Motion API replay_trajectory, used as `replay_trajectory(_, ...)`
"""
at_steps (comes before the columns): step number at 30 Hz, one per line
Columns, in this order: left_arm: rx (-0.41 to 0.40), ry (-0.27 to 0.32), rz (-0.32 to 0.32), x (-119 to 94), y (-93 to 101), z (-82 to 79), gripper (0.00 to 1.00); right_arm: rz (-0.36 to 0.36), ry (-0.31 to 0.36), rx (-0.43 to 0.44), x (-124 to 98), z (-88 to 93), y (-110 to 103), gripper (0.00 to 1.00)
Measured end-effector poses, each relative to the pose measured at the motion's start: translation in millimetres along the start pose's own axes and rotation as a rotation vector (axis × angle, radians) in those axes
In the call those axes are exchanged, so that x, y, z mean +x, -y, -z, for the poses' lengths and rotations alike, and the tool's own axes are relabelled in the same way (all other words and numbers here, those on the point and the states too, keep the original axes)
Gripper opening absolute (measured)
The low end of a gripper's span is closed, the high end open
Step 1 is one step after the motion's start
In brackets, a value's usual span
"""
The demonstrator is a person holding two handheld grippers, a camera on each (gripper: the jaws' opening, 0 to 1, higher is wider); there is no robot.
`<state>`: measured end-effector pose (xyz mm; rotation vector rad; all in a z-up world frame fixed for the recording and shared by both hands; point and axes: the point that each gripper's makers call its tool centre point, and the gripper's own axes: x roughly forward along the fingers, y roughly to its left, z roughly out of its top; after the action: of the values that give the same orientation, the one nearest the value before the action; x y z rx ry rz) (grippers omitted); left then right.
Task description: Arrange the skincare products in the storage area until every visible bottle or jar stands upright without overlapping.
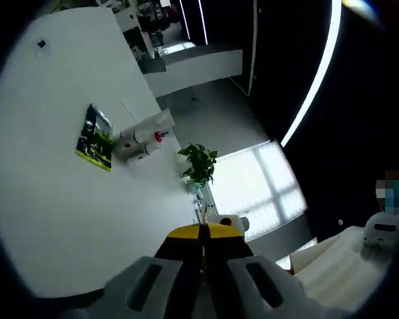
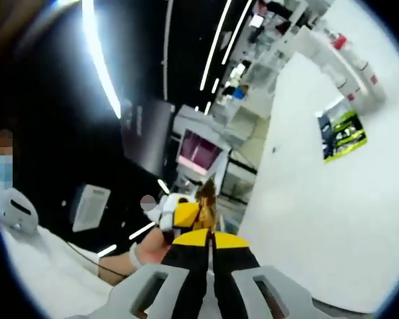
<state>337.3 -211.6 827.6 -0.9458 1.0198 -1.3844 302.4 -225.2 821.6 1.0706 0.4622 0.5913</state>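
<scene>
My left gripper (image 1: 203, 229) rises from the bottom of the left gripper view, its yellow-tipped black jaws pressed together with nothing between them. It points at a white wall and a window, away from any table. In the right gripper view my right gripper (image 2: 211, 234) is likewise shut and empty, its jaws meeting in a thin line. Just beyond its tips a yellow and white gripper (image 2: 179, 211) comes in from the left, held by a person's hand (image 2: 141, 256). A small white part with a dark hole (image 1: 227, 222) sits just past the left jaws; what it is I cannot tell.
A white wall carries a green and black poster (image 1: 94, 138) (image 2: 344, 136) and white pipes with red caps (image 1: 143, 139) (image 2: 349, 63). A potted plant (image 1: 199, 163) stands by a bright window (image 1: 259, 189). Shelves and a pink screen (image 2: 198, 151) lie further off.
</scene>
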Motion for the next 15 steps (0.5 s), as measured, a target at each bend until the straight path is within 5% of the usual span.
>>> replay_trajectory(4, 0.019, -0.042, -0.022, -1.4, 0.1, 4.1, 0.0, -0.003, -0.024, -0.013, -0.4, 3.1, -0.2, 0.0)
replay_trajectory(7, 0.117, -0.093, -0.048, -4.1, -3.0, 9.7, 0.02, -0.005, -0.01, 0.008, -1.9, 1.6, 1.1, 0.0)
replay_trajectory(11, 0.189, -0.15, -0.086, -8.3, -10.3, 19.8, 0.19, 0.046, 0.038, 0.027, -7.4, -6.5, 13.6, 0.0)
replay_trajectory(15, 0.326, -0.266, -0.257, -20.2, -50.8, 41.4, 0.28, 0.081, 0.066, 0.037, -14.4, -14.6, 23.8, 0.0)
